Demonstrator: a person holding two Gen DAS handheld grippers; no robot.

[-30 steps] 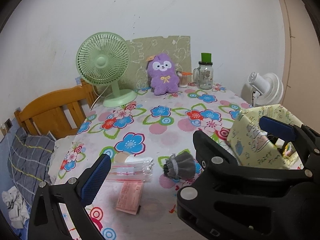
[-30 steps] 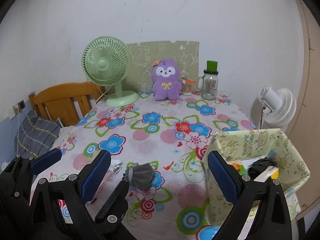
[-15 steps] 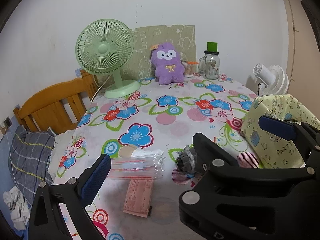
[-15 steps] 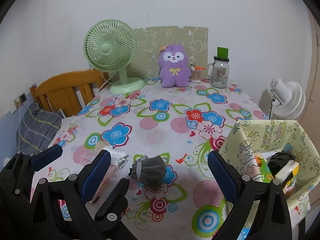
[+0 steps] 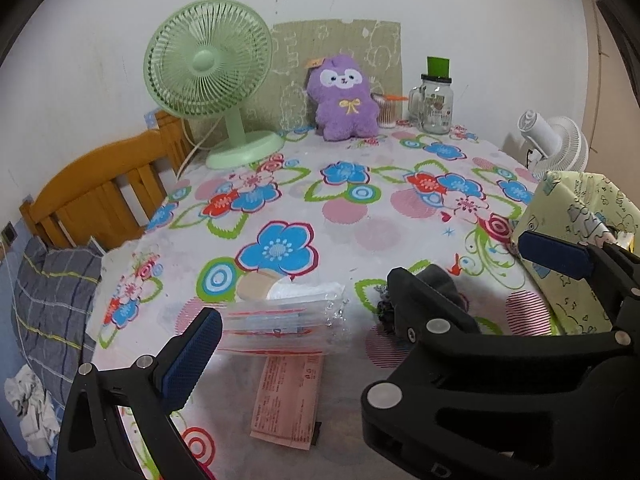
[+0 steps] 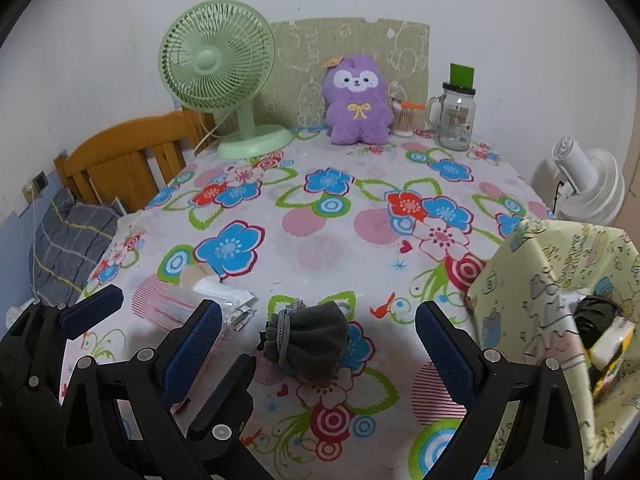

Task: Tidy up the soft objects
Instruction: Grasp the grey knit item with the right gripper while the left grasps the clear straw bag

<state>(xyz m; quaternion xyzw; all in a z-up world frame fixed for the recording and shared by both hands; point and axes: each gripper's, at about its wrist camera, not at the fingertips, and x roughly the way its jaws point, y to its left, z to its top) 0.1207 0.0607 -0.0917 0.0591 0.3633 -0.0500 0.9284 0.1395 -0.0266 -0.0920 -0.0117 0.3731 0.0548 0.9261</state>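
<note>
Between the right claw's [image 6: 316, 344] wide-spread fingers lies the grey pouch [image 6: 310, 338]; left claw [image 5: 364, 292] also wide

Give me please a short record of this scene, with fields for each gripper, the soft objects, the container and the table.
left gripper: open, holds nothing
right gripper: open, the grey pouch lies between its fingers, untouched
grey pouch: drawstring bag, on the table near the front edge
purple plush: upright at the far edge, against the wall board
fabric bin: right side, items already inside
table: floral cloth
</note>
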